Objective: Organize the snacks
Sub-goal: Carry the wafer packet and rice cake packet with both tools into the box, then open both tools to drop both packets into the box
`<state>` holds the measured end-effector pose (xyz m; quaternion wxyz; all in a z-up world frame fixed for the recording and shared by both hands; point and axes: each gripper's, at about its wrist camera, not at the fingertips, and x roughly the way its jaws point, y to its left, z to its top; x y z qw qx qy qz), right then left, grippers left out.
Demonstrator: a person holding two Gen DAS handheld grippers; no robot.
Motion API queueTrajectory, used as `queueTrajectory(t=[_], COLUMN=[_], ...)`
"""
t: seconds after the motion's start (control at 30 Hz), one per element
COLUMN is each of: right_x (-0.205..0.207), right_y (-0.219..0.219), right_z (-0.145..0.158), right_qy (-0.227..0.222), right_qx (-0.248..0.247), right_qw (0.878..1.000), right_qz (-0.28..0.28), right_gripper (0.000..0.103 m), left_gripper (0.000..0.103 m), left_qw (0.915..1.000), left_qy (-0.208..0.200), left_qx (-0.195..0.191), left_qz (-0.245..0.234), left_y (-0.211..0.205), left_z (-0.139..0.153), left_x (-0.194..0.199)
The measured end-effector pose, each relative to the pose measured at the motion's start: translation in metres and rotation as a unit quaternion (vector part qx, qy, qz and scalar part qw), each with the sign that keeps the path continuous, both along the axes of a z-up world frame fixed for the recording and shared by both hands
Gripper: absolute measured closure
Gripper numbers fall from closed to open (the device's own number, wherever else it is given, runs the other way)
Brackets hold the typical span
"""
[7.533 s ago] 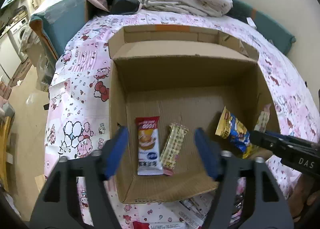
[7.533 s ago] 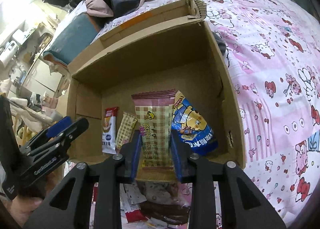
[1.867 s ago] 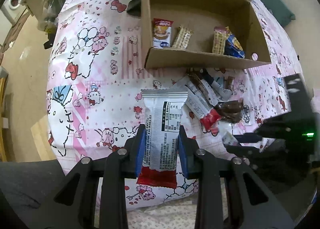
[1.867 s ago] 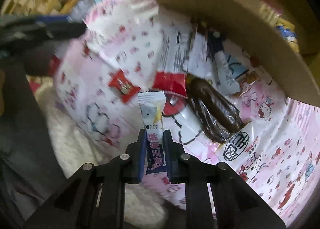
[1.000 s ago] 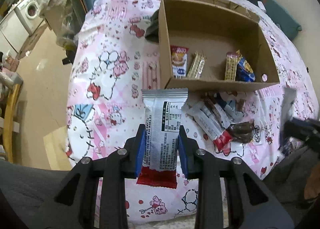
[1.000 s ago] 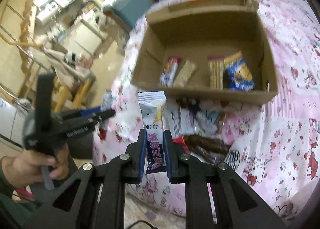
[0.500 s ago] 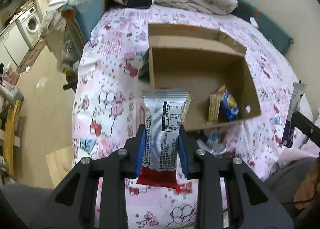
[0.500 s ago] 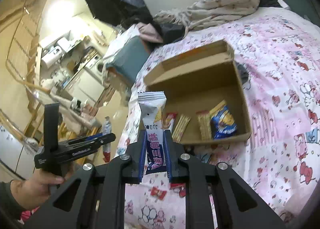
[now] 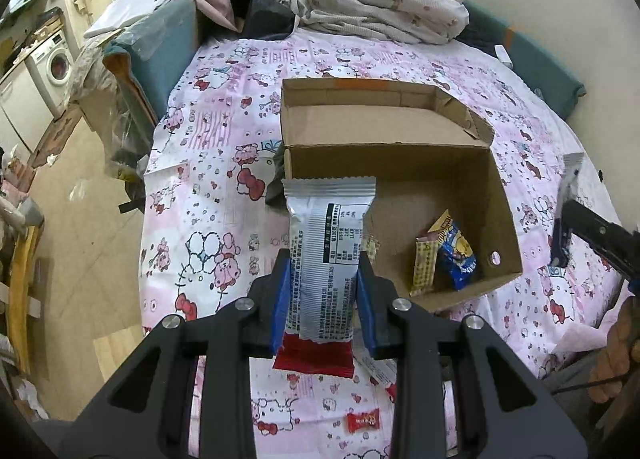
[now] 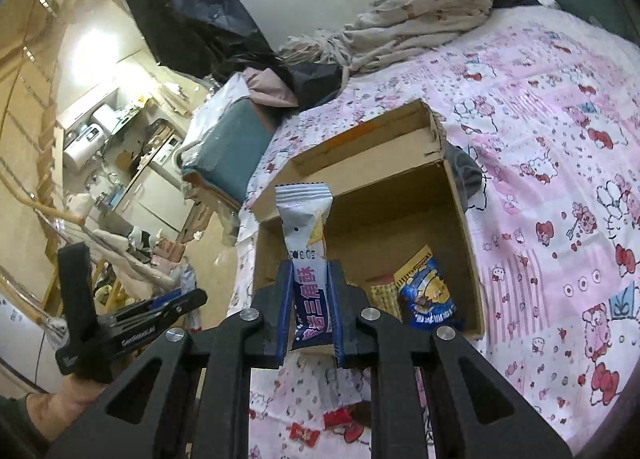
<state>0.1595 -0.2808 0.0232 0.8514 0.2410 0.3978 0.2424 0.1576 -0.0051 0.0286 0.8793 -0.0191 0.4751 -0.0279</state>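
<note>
My left gripper (image 9: 323, 279) is shut on a silver snack packet with a red end (image 9: 326, 255), held upright in front of the open cardboard box (image 9: 504, 199). In the right wrist view my right gripper (image 10: 311, 303) is shut on a narrow white and blue-purple snack stick (image 10: 308, 259), also upright before the box (image 10: 460, 227). Inside the box lie a blue packet (image 9: 458, 257) and a checked yellow bar (image 9: 424, 263); the blue packet (image 10: 426, 291) shows in both views. The left gripper (image 10: 180, 303) appears at the lower left, held by a hand. The right gripper's tip (image 9: 570, 215) shows at the right edge.
The box stands on a bed with a pink cartoon sheet (image 9: 208, 187). Small red candies (image 9: 363, 421) and loose packets lie on the sheet near its front edge. Bundled bedding (image 9: 380, 15) sits at the far end. A teal cushion (image 9: 160, 47) and a floor lie to the left.
Both grippers have risen and moved toward the box with their packets still gripped. The views have tilted up, so the loose snacks on the sheet have dropped out of sight.
</note>
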Motion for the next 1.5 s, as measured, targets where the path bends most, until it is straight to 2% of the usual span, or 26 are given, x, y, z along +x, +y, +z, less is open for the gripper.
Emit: queueTrajectory(t=[0.17,0.37,0.5,0.6,0.67,0.9,1.1,1.23,1.5], right_x=[0.019,0.038,0.046,0.048,0.047,0.046,0.049,0.051,0.052], right_y=[-0.003,-0.003,-0.001,0.005,0.01,0.024,0.03,0.035,0.034], right_z=[-0.031,-0.044,-0.067,-0.083,-0.085,-0.101,-0.105,-0.106,-0.107], right_qy=[0.049,0.069,0.116,0.14,0.142,0.158,0.168,0.166,0.166], right_qx=[0.013,0.006,-0.019,-0.03,-0.042,-0.07,-0.076,-0.081,-0.071], right_qw=[0.999,0.997,0.993,0.989,0.989,0.985,0.983,0.982,0.983], right_qz=[-0.016,-0.019,-0.032,-0.025,-0.016,0.01,0.016,0.024,0.024], right_gripper=[0.085,0.085,0.085,0.085,0.085,0.085,0.084,0.084,0.082], left_gripper=[0.077,0.077,0.077,0.077,0.077,0.077,0.077,0.077,0.076], left_qw=[0.9999,0.9997,0.9996,0.9994,0.9993,0.999,0.9984,0.9985,0.9984], left_qy=[0.009,0.023,0.021,0.012,0.006,-0.001,-0.004,-0.015,-0.006], left_qx=[-0.003,-0.005,-0.016,-0.012,-0.006,-0.025,-0.032,-0.02,-0.024], left_qz=[-0.001,-0.004,-0.009,-0.03,-0.037,-0.037,-0.046,-0.05,-0.051], left_y=[-0.002,-0.01,-0.017,-0.027,-0.031,-0.031,-0.034,-0.037,-0.038], left_z=[-0.014,-0.033,-0.043,-0.054,-0.061,-0.074,-0.075,-0.072,-0.075], left_x=[0.013,0.037,0.049,0.055,0.058,0.064,0.063,0.062,0.063])
